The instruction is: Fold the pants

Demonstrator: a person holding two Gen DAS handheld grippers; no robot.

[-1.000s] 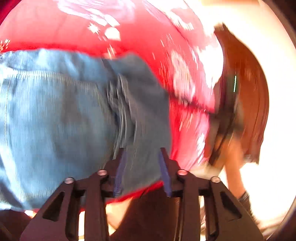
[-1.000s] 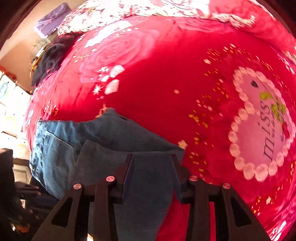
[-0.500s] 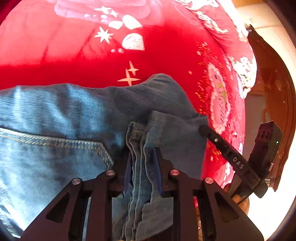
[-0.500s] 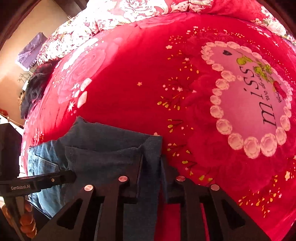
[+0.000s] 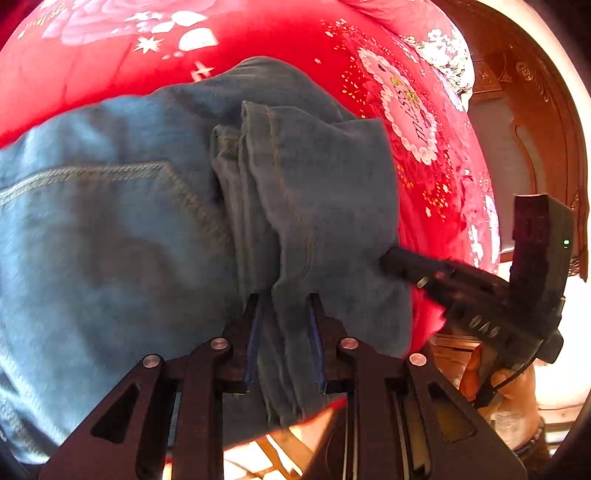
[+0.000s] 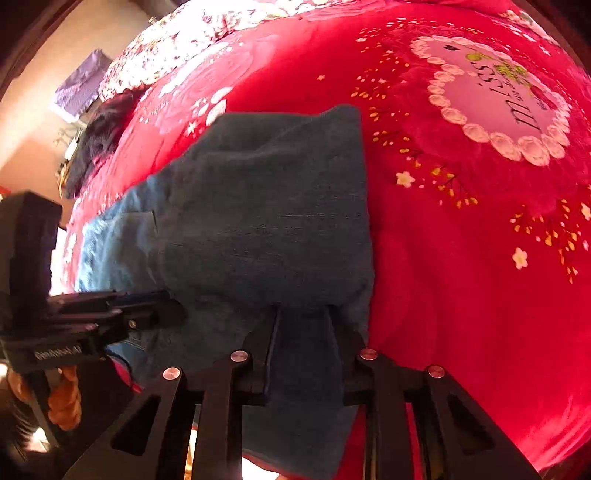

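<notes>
Blue denim pants (image 5: 129, 229) lie on a red blanket (image 5: 258, 33), back pocket up at the left. A bunched, folded edge of the legs runs down between the fingers of my left gripper (image 5: 284, 299), which is shut on it. In the right wrist view the darker folded part of the pants (image 6: 266, 206) lies over the lighter seat. My right gripper (image 6: 302, 314) has denim filling the gap between its pads; its jaws are opening slightly. Each gripper shows in the other's view, the right gripper (image 5: 402, 262) and the left gripper (image 6: 166, 306), both at the pants' near edge.
The red blanket (image 6: 461, 277) spreads wide to the right, with a pink heart print (image 6: 495, 96). A dark garment (image 6: 96, 144) and a purple item (image 6: 81, 85) lie far left. A carved wooden bed frame (image 5: 517, 110) rises beyond the blanket's edge. A hand (image 6: 62, 402) holds the left gripper.
Both grippers have closed onto the denim edge. The folded part now lies further over the pants, and both views have shifted across the bed.
</notes>
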